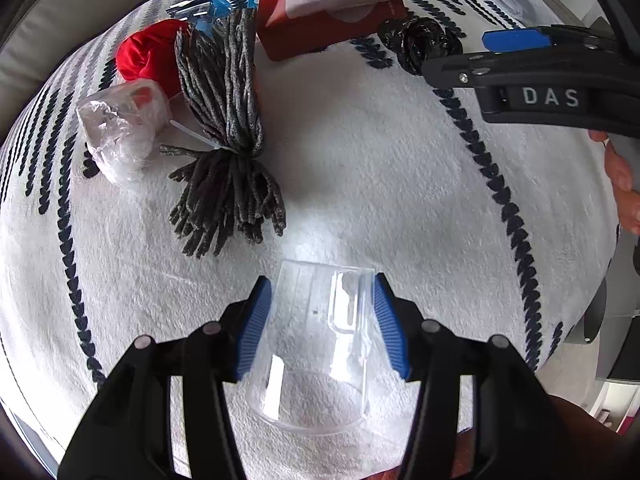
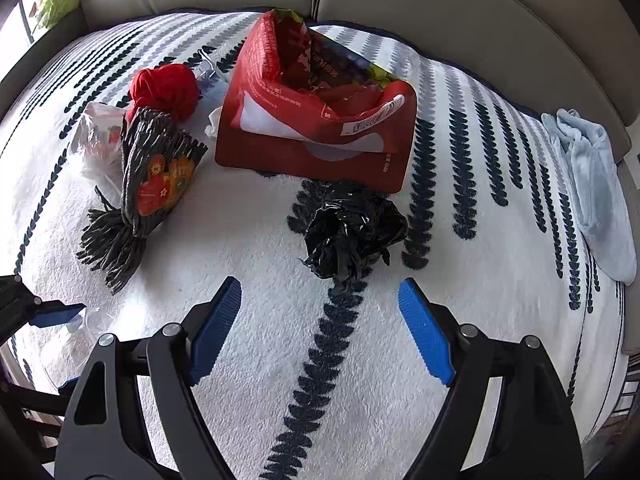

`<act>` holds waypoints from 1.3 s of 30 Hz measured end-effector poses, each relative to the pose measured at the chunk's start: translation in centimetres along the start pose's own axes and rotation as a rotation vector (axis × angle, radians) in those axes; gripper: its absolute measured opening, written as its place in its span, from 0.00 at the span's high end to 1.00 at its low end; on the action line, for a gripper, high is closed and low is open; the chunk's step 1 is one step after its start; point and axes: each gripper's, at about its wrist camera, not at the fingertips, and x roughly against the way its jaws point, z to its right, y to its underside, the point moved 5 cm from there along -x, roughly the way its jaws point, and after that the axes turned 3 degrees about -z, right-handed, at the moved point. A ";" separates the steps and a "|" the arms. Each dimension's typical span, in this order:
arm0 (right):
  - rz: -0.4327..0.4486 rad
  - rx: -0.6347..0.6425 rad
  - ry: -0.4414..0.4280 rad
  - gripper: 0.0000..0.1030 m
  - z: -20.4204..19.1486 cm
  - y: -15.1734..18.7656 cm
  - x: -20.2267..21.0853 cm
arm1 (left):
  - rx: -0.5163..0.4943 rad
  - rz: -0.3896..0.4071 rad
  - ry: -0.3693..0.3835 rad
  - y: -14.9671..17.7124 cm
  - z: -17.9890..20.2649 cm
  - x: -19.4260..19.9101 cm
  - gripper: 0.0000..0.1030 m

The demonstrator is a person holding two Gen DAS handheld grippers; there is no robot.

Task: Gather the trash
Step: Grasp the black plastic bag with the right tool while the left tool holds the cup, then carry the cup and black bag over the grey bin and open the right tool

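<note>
Both tongs are matte black with linked arms pinned by round silver rivets. Each finger ends in a ribbed blue pad (image 1: 256, 328). On the right gripper (image 2: 320, 328), white letters "DAS" (image 1: 551, 97) sit behind a small silver screw (image 1: 463, 77).

1. Bright, even daylight is filling both views.
2. Glare is washing out the white rug (image 1: 360, 168).
3. Fisheye distortion is bending edges; corners are darkening.
4. Focus is staying sharp.
</note>
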 end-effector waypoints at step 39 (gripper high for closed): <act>0.041 -0.414 0.089 0.82 16.6 12.1 8.2 | -0.322 0.095 0.048 -6.3 16.7 6.9 0.49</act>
